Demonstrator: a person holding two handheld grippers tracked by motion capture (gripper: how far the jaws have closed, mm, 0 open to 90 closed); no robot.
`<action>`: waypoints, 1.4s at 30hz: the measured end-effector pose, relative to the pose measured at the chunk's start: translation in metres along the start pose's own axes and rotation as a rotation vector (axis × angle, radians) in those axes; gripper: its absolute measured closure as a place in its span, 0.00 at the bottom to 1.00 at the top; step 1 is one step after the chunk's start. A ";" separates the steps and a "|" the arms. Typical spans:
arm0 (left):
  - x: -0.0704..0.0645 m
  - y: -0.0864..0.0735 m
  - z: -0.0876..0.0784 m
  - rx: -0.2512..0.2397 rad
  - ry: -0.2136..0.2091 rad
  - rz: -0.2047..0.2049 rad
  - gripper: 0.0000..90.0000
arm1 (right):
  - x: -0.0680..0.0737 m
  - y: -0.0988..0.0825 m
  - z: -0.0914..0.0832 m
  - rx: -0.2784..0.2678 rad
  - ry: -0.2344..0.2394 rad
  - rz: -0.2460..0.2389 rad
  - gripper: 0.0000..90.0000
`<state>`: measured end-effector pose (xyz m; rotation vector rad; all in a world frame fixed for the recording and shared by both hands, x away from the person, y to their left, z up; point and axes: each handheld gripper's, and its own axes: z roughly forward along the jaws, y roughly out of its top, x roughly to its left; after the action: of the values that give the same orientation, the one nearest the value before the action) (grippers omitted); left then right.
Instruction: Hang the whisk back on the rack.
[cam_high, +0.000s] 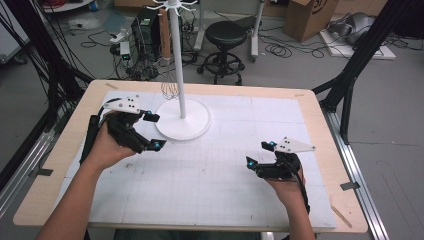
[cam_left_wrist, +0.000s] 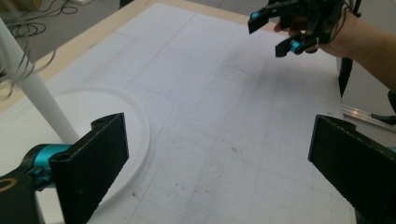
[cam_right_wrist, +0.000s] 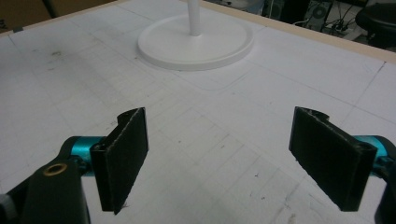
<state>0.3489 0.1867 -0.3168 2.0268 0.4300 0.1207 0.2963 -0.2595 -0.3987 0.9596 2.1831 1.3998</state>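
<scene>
Your wooden table (cam_high: 320, 107) carries a white gridded mat (cam_high: 225, 165). At its far left stands a white hook stand (cam_high: 182, 117), a whisk (cam_high: 169, 89) hanging beside the pole. Your left gripper (cam_high: 152, 131) sits just beside the stand's base, jaws spread, empty. Your right gripper (cam_high: 260, 154) hovers near the mat's right edge, also spread wide and empty.

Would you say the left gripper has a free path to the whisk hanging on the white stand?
Probably yes: the left gripper, jaws open and empty, sits beside the stand's base, and nothing lies between it and the whisk hanging above.
</scene>
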 end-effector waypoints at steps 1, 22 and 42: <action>0.000 -0.005 0.001 -0.002 0.002 -0.003 0.05 | 0.000 0.000 0.000 -0.001 0.001 -0.003 0.21; -0.006 -0.086 0.019 -0.003 0.032 -0.070 0.02 | 0.003 -0.001 0.001 0.020 0.008 -0.020 0.21; 0.001 -0.094 0.024 -0.003 0.051 -0.094 0.02 | 0.002 -0.006 0.002 0.039 0.000 -0.017 0.21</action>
<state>0.3324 0.2065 -0.4099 2.0003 0.5561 0.1150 0.2943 -0.2581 -0.4047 0.9523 2.2205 1.3544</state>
